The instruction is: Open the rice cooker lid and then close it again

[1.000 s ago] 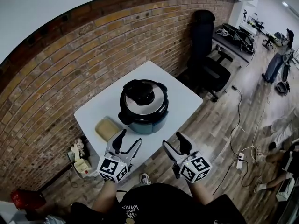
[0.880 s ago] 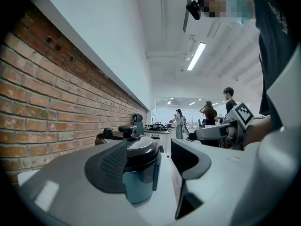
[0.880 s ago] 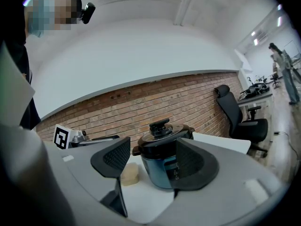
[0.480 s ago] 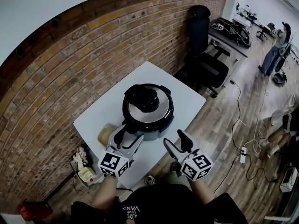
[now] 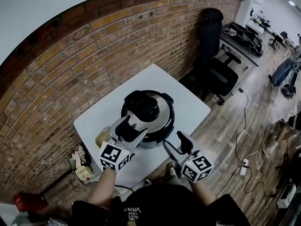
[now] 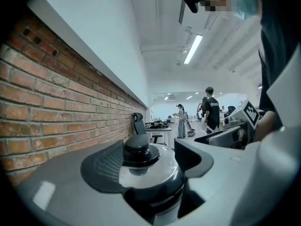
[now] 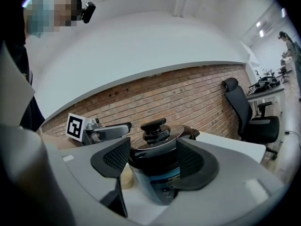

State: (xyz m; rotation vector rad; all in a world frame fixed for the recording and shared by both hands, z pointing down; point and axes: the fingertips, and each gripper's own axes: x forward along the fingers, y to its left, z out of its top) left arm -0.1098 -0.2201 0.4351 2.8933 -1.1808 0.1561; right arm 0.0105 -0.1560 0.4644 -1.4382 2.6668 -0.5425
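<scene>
Right hand-held gripper (image 5: 173,141) (agape), at table edge (image 5: 192,120)

Head view: my left gripper (image 5: 135,126) covers near-left side of rice cooker (image 5: 153,112) and most of tan thing (image 5: 100,136) on table (image 5: 188,105). Only its left edge shows, can't tell what it is. My torso (image 5: 155,206) cut off by bottom edge.

Left gripper view: cooker body hidden behind my jaws, bottom centre. Only lid (image 6: 157,168) and knob (image 6: 140,149) show.

Right gripper view: print on cooker's front panel (image 7: 165,182) too small to read. Tan thing half behind left-hand jaw.
</scene>
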